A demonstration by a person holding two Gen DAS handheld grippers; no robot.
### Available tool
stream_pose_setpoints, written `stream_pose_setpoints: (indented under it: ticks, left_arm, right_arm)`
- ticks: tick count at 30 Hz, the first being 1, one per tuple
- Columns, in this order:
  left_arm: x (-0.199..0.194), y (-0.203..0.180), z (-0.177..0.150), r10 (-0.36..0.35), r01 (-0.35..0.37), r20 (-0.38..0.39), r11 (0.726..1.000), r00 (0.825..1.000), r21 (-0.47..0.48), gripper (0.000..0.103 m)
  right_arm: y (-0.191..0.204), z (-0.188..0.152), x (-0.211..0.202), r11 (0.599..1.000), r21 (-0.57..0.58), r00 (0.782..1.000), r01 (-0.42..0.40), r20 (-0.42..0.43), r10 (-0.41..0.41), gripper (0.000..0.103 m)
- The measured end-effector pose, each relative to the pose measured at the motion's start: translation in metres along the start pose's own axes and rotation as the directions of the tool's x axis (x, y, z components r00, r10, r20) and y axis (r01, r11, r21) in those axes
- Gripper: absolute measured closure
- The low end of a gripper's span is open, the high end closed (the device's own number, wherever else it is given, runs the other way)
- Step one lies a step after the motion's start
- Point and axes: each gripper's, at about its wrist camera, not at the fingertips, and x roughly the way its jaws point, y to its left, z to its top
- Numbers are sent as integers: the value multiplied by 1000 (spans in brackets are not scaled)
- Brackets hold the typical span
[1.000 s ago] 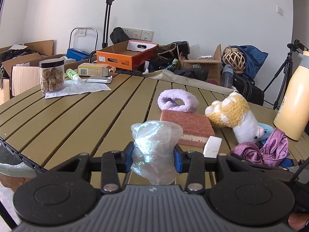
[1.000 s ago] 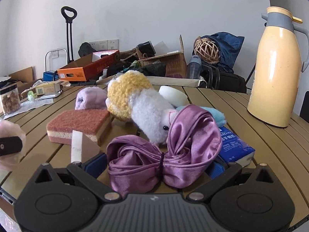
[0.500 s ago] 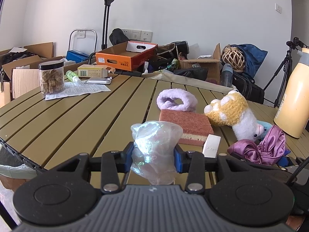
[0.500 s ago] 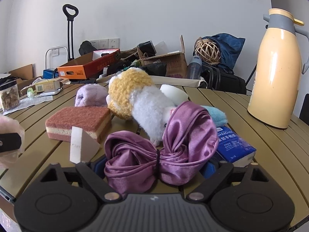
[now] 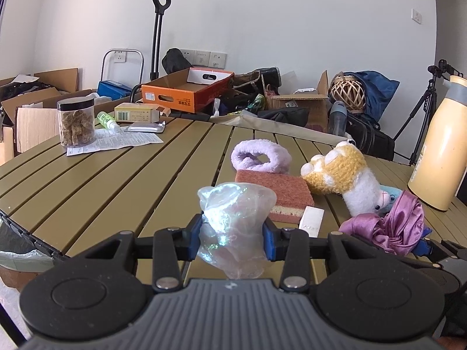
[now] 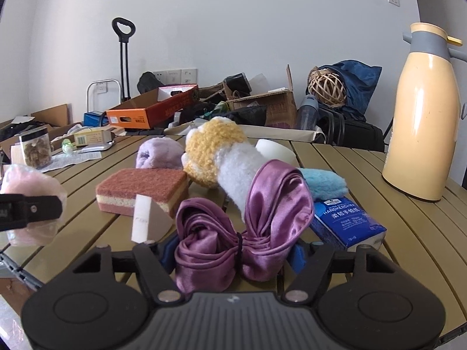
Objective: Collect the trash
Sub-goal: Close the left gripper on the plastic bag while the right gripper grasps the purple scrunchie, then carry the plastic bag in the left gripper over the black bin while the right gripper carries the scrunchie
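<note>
pinching a crumpled clear plastic wrapper (image 5: 235,227), the left gripper (image 5: 235,233) holds it above the near edge of the slatted table (image 5: 116,180). the right gripper (image 6: 233,255) is clamped on a purple satin scrunchie (image 6: 245,221), just beside the sponge (image 6: 140,189) and tissue pack (image 6: 347,221).

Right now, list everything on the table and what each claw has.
plastic wrap: 1, clear, in left claw
satin cloth: 1, purple, between right claw's fingers
sponge: 1, reddish, table centre
plush toy: 1, yellow-white, behind the cloth
fuzzy roll: 1, lilac, behind sponge
tissue pack: 1, blue, right of cloth
thermos: 1, cream, table's right
jar: 1, clear, black lid, far left, on paper
left claw: shut
right claw: around cloth
</note>
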Motion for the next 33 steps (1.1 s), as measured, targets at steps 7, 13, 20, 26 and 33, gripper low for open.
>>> stream_pose_setpoints:
  ticks: [7, 13, 20, 26, 33]
  left_arm:
    - [-8, -1, 0, -6, 6, 12, 1000, 1000, 6, 61]
    - [-22, -4, -3, -9, 8, 29, 1000, 1000, 17, 61]
    - [-48, -13, -8, -15, 13, 63, 999, 998, 34, 61]
    - [-71, -12, -24, -32, 31, 57, 999, 998, 20, 61]
    - [-94, -7, -44, -40, 40, 39, 999, 998, 13, 61]
  right_arm:
    - [-1, 0, -23, 999, -14, 999, -30, 42, 30, 36]
    - [-6, -1, -45, 999, -17, 997, -46, 68, 47, 36]
    - [-8, -4, -80, 998, -29, 993, -61, 97, 63, 37]
    - [-14, -16, -109, 997, -12, 992, -80, 101, 80, 37]
    - [-14, -37, -136, 995, -16, 991, -102, 83, 103, 37]
